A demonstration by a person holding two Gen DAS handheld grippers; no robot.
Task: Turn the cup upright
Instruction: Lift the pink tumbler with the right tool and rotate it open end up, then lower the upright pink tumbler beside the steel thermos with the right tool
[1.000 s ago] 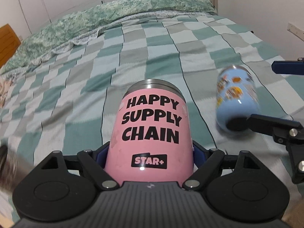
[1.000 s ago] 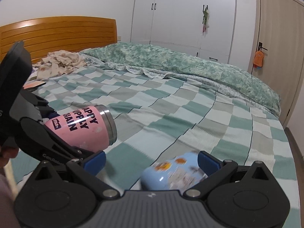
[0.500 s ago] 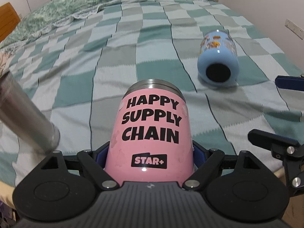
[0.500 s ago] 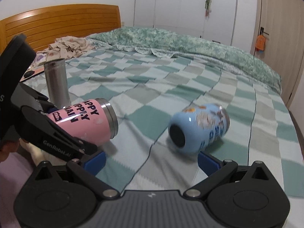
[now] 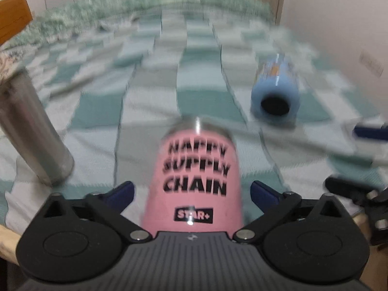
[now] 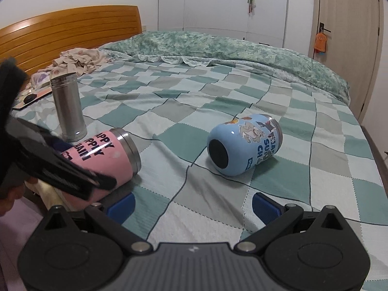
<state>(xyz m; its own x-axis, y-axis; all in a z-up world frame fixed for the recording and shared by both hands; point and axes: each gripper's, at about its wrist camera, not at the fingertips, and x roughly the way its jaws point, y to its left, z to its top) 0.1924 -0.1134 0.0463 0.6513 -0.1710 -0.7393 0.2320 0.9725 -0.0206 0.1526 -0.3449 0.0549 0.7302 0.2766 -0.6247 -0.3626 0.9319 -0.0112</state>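
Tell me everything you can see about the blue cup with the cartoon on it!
The blue cup is light blue and glossy, with a cartoon dog, other cartoon figures and dark blue letters printed on its side. A shiny metal rim circles its far end, and a round black patch covers the end facing the cameras. It lies tipped over on its side on the checkered bedspread, which is all that touches it. The open right gripper is in front of it, apart.

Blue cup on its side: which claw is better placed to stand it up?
Right. The right claw is open and empty, with the blue cup lying straight ahead. The left claw has the pink cup between its fingers, the blue cup off to its right.
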